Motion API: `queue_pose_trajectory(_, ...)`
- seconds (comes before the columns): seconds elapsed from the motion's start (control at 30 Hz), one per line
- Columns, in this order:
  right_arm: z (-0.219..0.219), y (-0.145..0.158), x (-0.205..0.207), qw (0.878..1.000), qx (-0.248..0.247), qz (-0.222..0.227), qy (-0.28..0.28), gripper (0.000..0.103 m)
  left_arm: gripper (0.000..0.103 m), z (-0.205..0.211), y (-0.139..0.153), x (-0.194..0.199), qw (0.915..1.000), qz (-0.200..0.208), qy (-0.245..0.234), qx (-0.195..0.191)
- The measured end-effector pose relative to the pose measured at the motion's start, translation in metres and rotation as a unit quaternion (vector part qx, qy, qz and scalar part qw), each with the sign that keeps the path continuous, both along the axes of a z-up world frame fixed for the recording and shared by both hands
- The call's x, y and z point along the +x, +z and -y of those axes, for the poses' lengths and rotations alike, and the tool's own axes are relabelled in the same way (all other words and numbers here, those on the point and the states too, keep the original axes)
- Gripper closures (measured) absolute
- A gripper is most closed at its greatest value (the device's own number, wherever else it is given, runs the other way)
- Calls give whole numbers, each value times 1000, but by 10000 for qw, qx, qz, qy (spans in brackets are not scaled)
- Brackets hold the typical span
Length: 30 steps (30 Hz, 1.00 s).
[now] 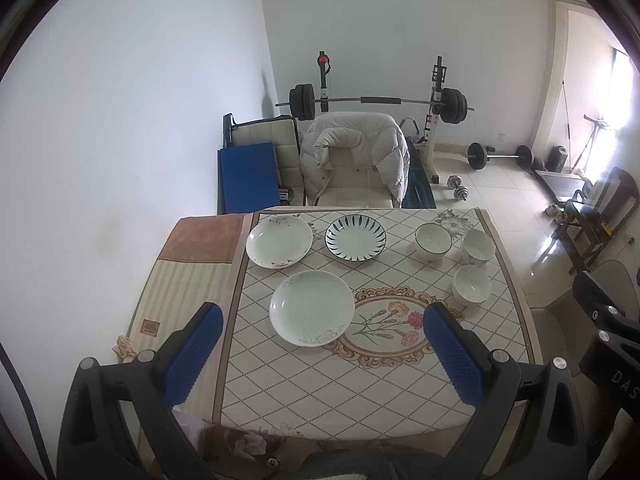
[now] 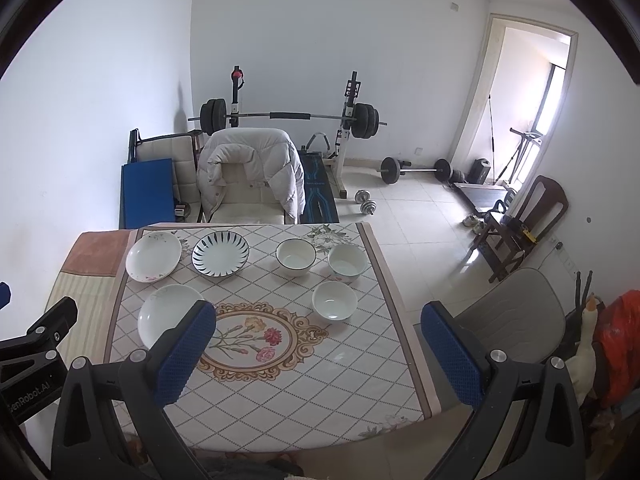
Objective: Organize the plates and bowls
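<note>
Both grippers, left gripper and right gripper, hang wide open (nothing held); first pickup pending, likely nearest plate between left jaws.

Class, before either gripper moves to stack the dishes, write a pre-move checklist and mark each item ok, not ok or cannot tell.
1. Left gripper jaws open, empty: ok.
2. Right gripper jaws open, empty: ok.
3. Three plates apart, unstacked: near plate, floral plate, striped plate: ok.
4. Three bowls upright: near bowl, dark-rimmed bowl, far-right bowl: ok.
5. Bowls empty and dry: cannot tell.
6. Tablecloth lies flat: ok.
</note>
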State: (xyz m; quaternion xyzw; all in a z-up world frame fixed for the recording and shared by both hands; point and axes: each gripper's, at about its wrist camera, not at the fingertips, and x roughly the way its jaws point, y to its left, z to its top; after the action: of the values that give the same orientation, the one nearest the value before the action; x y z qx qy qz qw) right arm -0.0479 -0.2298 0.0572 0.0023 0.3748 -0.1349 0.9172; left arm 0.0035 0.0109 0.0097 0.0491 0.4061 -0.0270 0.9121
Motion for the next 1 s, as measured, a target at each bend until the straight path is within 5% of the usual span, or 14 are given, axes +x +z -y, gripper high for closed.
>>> queue_pose_trajectory(1.0,1,-7,8,9999,153,-57,15,0,0,-7,-13,20,9997,-108,44,-195)
